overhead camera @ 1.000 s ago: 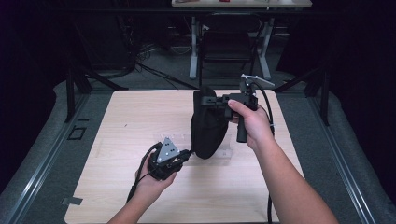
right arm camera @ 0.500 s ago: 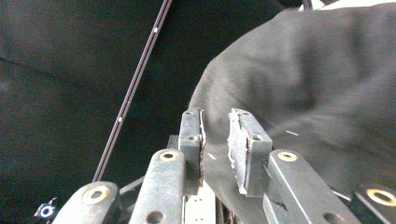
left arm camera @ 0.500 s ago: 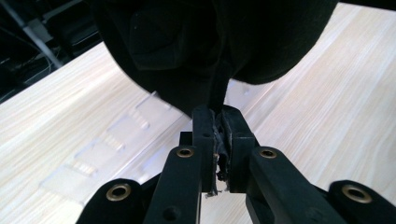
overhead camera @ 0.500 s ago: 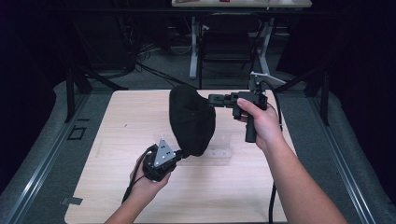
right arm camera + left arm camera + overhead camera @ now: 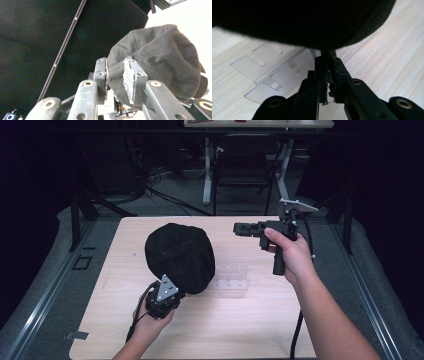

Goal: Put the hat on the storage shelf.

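The left gripper (image 5: 172, 286) is clamped on the near rim of the black cap (image 5: 179, 256), whose crown rises up and away over the table (image 5: 100, 330) and a clear stand (image 5: 231, 279). The right gripper (image 5: 239, 228), its jaws just opened and empty, hangs level well to the cap's right. The left hand alone bears the cap.

A light wooden table (image 5: 110, 320) stands on a grey floor (image 5: 45, 285). A clear plastic piece (image 5: 229, 277) with slots lies flat on it, just beside the black cap (image 5: 180, 255).
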Motion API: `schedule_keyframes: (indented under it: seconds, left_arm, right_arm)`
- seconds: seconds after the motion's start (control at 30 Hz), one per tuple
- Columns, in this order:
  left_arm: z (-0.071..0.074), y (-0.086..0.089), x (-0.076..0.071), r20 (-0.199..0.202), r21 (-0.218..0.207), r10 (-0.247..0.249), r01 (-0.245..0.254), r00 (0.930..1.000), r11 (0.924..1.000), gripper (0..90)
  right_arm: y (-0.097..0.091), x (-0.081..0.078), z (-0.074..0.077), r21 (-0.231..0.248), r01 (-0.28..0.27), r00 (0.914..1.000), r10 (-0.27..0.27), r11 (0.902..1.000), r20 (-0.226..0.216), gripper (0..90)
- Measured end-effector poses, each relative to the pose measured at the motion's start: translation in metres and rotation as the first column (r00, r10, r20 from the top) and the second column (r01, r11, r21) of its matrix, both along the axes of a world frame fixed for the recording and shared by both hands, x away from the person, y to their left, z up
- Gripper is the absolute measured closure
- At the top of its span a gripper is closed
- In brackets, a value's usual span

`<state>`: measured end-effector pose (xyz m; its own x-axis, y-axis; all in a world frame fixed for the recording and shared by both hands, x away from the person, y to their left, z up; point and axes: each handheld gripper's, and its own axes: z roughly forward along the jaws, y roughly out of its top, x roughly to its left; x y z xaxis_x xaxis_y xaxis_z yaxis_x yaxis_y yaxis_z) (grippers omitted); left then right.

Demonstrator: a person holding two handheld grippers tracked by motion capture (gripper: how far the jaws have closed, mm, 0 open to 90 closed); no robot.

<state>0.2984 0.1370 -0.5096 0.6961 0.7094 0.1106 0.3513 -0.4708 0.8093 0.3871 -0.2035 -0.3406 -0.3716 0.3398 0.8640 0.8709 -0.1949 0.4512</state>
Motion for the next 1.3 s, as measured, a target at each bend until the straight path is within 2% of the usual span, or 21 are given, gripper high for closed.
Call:
schedule_keyframes:
  seconds: [0.13,0.37,0.43,0.47,0.6,0.67,0.73,0.83,0.87,0.9,0.93,0.97,1.0,1.03,1.07,1.1,1.17,1.2,1.23,1.27,1.3]
  left_arm:
    - [-0.001,0.001,0.0,-0.001,-0.013,0.005,-0.005,1.0,0.9999,84.4]
    - [-0.002,0.002,0.0,-0.012,-0.024,0.009,-0.009,0.9999,0.9997,79.0]
    - [-0.002,0.003,0.0,-0.019,-0.042,0.014,-0.015,0.9997,0.999,75.5]
    - [-0.002,0.005,0.0,-0.025,-0.069,0.018,-0.02,0.9995,0.9974,70.1]
    - [0.0,0.009,-0.001,-0.037,-0.104,0.015,-0.019,0.9992,0.9944,63.9]
    - [0.001,0.014,-0.004,-0.054,-0.132,0.013,-0.02,0.9985,0.991,58.8]
    - [0.002,0.016,-0.005,-0.055,-0.136,0.01,-0.018,0.9984,0.9906,57.0]
    - [0.002,0.022,-0.009,-0.06,-0.151,0.021,-0.03,0.9979,0.988,52.8]
    - [0.0,0.026,-0.011,-0.06,-0.155,0.031,-0.04,0.9977,0.9871,50.8]
    - [0.0,0.026,-0.011,-0.06,-0.155,0.031,-0.04,0.9977,0.9871,50.2]
    - [-0.001,0.031,-0.012,-0.061,-0.149,0.043,-0.051,0.9972,0.9875,49.7]
    - [-0.001,0.031,-0.012,-0.061,-0.149,0.043,-0.051,0.9972,0.9875,49.0]
    - [-0.002,0.034,-0.013,-0.061,-0.149,0.05,-0.058,0.9969,0.987,48.6]
    - [-0.003,0.037,-0.014,-0.062,-0.151,0.059,-0.067,0.9964,0.9862,48.6]
    - [-0.003,0.041,-0.015,-0.064,-0.155,0.067,-0.076,0.9957,0.985,47.4]
    - [-0.004,0.044,-0.016,-0.064,-0.157,0.075,-0.085,0.9951,0.9839,47.4]
    - [-0.006,0.052,-0.018,-0.07,-0.163,0.091,-0.101,0.9934,0.9815,45.8]
    - [-0.009,0.06,-0.02,-0.076,-0.167,0.107,-0.118,0.9914,0.9789,44.1]
    - [-0.009,0.06,-0.02,-0.076,-0.167,0.107,-0.118,0.9914,0.9789,43.4]
    - [-0.01,0.063,-0.021,-0.082,-0.168,0.112,-0.124,0.9903,0.9779,43.4]
    - [-0.011,0.068,-0.022,-0.089,-0.175,0.118,-0.132,0.989,0.9757,42.7]
  right_arm:
    - [-0.001,-0.002,0.001,-0.006,0.009,0.9999,-0.009,0.9999,0.009,71.8]
    - [-0.004,-0.006,0.002,-0.059,0.012,0.9993,-0.01,0.9982,0.037,71.4]
    - [-0.006,-0.006,0.003,-0.07,0.013,0.999,-0.01,0.9975,0.043,71.3]
    - [-0.006,-0.008,0.004,-0.087,0.027,0.9985,-0.023,0.9958,0.049,70.9]
    - [-0.009,-0.01,0.004,-0.118,0.034,0.9975,-0.027,0.9924,0.065,70.1]
    - [-0.011,-0.013,0.006,-0.159,0.051,0.9954,-0.037,0.9859,0.088,69.7]
    - [-0.012,-0.015,0.007,-0.178,0.06,0.9943,-0.043,0.9821,0.097,69.8]
    - [-0.011,-0.02,0.009,-0.257,0.076,0.9902,-0.043,0.9634,0.133,70.3]
    - [-0.011,-0.024,0.01,-0.317,0.085,0.9863,-0.034,0.9447,0.161,69.9]
    - [-0.011,-0.024,0.01,-0.317,0.085,0.9863,-0.034,0.9447,0.161,69.9]
    - [-0.01,-0.028,0.011,-0.351,0.096,0.9809,-0.029,0.9314,0.192,68.6]
    - [-0.01,-0.028,0.011,-0.351,0.096,0.9809,-0.029,0.9314,0.192,68.6]
    - [-0.009,-0.032,0.012,-0.387,0.122,0.9723,-0.032,0.9142,0.231,67.6]
    - [-0.009,-0.032,0.012,-0.387,0.122,0.9723,-0.032,0.9142,0.231,67.6]
    - [-0.009,-0.036,0.012,-0.412,0.137,0.9656,-0.029,0.9007,0.258,66.3]
    - [-0.009,-0.036,0.012,-0.412,0.137,0.9656,-0.029,0.9007,0.258,66.3]
    - [-0.009,-0.04,0.012,-0.447,0.157,0.9569,-0.024,0.8807,0.289,64.7]
    - [-0.009,-0.045,0.012,-0.479,0.173,0.9489,-0.015,0.8604,0.315,62.4]
    - [-0.009,-0.045,0.012,-0.479,0.173,0.9489,-0.015,0.8604,0.315,62.4]
    - [-0.009,-0.047,0.01,-0.484,0.187,0.9415,-0.016,0.8547,0.337,60.5]
    - [-0.009,-0.049,0.009,-0.49,0.192,0.938,-0.013,0.8503,0.346,58.5]
